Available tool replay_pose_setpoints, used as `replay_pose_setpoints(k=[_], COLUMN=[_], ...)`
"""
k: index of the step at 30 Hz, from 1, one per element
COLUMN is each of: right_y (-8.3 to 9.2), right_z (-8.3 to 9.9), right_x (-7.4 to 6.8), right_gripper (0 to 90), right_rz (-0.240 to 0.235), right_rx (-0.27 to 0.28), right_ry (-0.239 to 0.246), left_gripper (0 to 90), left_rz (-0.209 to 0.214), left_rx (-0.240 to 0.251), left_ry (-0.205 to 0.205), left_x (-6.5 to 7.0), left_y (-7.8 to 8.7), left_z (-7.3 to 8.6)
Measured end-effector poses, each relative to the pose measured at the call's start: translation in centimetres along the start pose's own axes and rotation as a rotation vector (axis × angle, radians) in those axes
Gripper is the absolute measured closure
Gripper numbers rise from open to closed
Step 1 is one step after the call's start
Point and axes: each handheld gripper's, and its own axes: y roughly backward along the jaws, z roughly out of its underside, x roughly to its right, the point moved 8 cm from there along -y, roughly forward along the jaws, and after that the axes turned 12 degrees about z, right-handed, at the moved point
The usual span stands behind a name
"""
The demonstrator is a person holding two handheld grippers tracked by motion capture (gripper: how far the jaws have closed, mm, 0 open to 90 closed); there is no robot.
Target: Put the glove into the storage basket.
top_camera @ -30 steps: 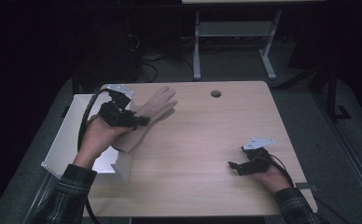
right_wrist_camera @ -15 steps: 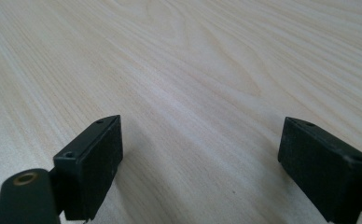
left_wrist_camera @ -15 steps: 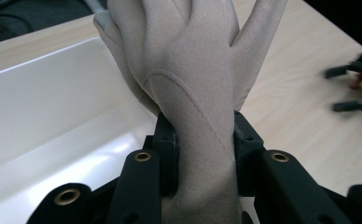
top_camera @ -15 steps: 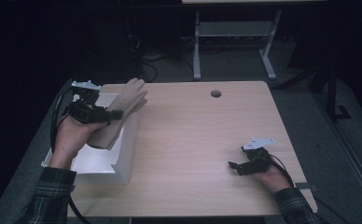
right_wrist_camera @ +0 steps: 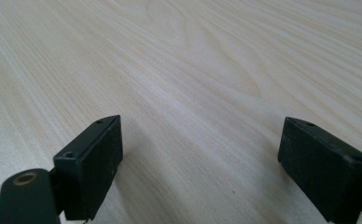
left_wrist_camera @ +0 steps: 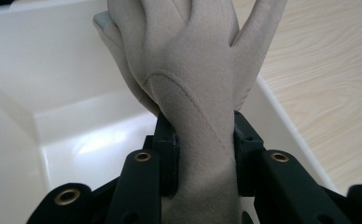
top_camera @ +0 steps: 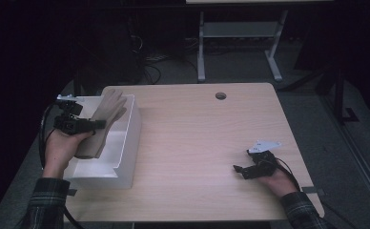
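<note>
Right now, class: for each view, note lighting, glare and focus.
High view: room dark, table dimly lit, hands soft. Left gripper view: bright, glare on the bin floor, glove sharp. Right gripper view: evenly lit, near jaws slightly blurred, a soft sheen on the wood.

A dim lab or office: bare wooden desk (top_camera: 192, 143) (cable hole (top_camera: 220, 96)), tangled cables (top_camera: 149, 64) on grey carpet.

A light wooden table (top_camera: 192, 143) has a small round hole (top_camera: 220, 96) near its far edge. Behind it, on the dark floor, stands a grey metal frame (top_camera: 238, 36), with tangled cables (top_camera: 149, 62) beside it.
</note>
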Motion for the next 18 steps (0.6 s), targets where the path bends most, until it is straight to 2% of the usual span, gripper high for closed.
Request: replay_pose_setpoints(k=[8, 18], right_y=[0.0, 0.0], right_z=[0.0, 0.0], right_x=[0.0, 0.0], right_gripper=[13.2, 13.2], right_rz=[0.0, 0.0], right_rx=[0.0, 0.0], right_ry=[0.0, 0.0], left_gripper=[68.8, 68.7], left_rz=[-0.023, -0.046], left_rx=[-0.024, -0.079], left_ry=[0.041, 0.057], left_x=[-1.6, -2.9], left_y=[-1.6, -4.3], left_z=[2.1, 4.3])
